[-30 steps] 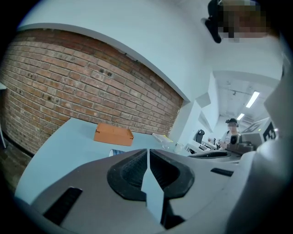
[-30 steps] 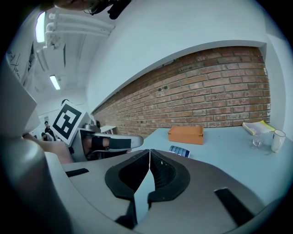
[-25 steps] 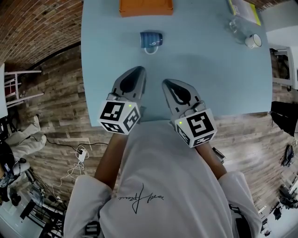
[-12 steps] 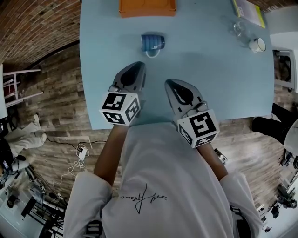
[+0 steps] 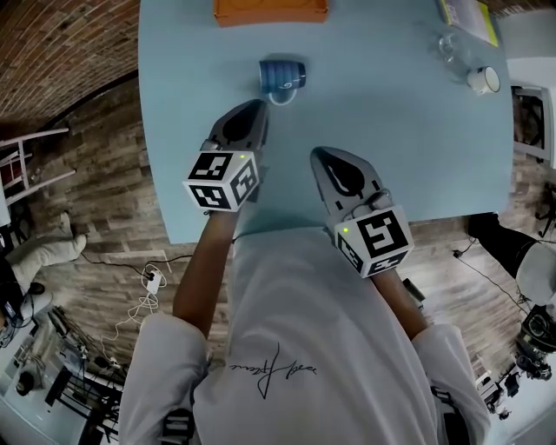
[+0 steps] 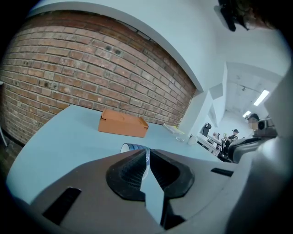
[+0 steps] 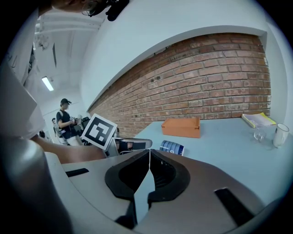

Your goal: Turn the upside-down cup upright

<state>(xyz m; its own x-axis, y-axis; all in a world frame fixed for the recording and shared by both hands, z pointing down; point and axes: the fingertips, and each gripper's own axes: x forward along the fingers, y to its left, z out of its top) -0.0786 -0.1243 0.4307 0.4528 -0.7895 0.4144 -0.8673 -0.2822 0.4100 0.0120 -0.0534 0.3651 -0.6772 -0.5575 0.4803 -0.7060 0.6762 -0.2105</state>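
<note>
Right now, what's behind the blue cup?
An orange box lies behind the blue cup, apart from it, near the far edge of the table. What lies behind the box is covered.

1. I count two cups: a blue cup near the table's far edge, a white cup at its right edge.
2. One box, far edge.
3. One glass, far right corner.
4. One booklet, same corner.

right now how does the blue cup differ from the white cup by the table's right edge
The blue cup is striped blue and appears to lie on its side; the white cup is white and stands mouth up. The blue cup sits mid-table ahead of the left gripper; the white cup is far right beside a glass. Both rest on the table, untouched.
</note>
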